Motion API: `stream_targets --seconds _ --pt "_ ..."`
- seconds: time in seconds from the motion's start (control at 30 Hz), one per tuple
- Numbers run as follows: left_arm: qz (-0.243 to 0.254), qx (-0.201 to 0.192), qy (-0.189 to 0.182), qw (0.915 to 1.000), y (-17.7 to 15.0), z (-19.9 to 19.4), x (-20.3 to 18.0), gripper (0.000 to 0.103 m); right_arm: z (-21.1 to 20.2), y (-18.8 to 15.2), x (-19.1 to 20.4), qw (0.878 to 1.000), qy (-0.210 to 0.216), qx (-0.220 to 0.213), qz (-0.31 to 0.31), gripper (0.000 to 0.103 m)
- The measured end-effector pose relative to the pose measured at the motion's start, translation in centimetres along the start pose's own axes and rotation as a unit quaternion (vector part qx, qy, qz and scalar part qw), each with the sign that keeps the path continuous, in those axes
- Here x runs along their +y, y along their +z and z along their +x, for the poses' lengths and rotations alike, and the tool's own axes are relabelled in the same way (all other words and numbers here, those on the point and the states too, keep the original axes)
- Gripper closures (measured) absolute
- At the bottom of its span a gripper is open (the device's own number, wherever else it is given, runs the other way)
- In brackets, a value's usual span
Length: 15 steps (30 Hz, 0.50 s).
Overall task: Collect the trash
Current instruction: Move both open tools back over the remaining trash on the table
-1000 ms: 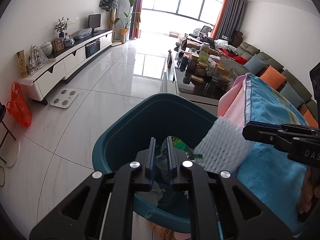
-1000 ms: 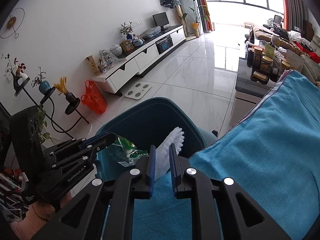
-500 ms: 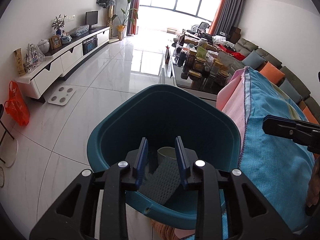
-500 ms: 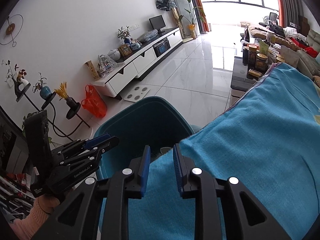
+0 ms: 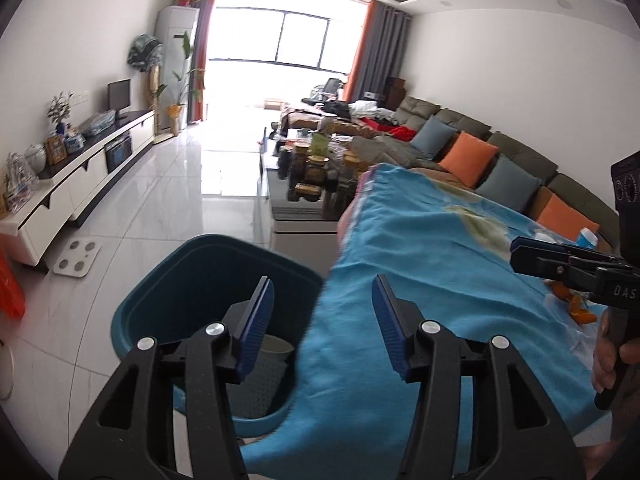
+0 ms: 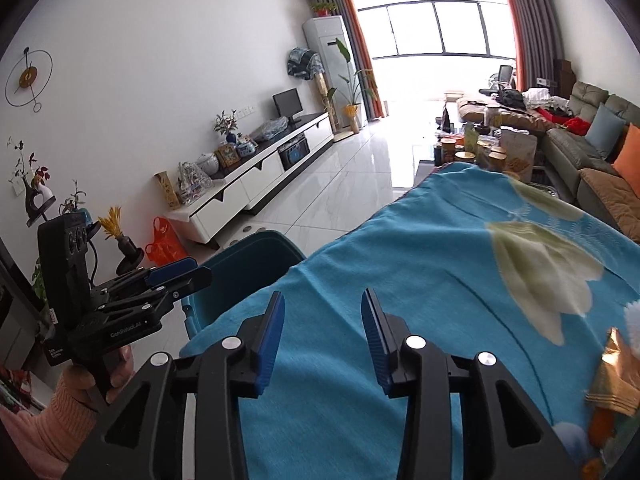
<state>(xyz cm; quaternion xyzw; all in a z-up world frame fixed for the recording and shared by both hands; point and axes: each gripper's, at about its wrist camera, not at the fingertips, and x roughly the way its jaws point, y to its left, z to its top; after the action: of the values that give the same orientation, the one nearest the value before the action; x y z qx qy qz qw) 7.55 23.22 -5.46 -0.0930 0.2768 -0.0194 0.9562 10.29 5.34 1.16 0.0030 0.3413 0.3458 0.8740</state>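
A teal bin stands on the floor against the table's left edge; a pale cup and grey mesh lie inside. My left gripper hovers over the bin's right rim and the edge of the blue tablecloth, its jaws opening with nothing between them. My right gripper is above the cloth, its jaws also opening and empty. A gold wrapper, white foam netting and orange peel lie on the cloth at the right. The bin shows beside the left gripper.
A low coffee table crowded with jars stands beyond the cloth-covered table. A long sofa runs along the right wall, a white TV cabinet along the left. A scale and an orange bag are on the tiled floor.
The left gripper let go of a green wrapper and the right of white foam netting at the bin. Both have opened, risen and swung right toward the table.
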Motion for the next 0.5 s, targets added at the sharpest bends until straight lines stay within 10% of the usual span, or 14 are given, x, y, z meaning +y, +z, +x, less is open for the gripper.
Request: stream_targets --seconds 0.5 --pt "0.143 0.029 -0.173 0.9740 -0.5 3.3 -20.1 0.049 -13.2 -6.1 -10.2 0.978 -0.171 -0.071 0.091 0.064"
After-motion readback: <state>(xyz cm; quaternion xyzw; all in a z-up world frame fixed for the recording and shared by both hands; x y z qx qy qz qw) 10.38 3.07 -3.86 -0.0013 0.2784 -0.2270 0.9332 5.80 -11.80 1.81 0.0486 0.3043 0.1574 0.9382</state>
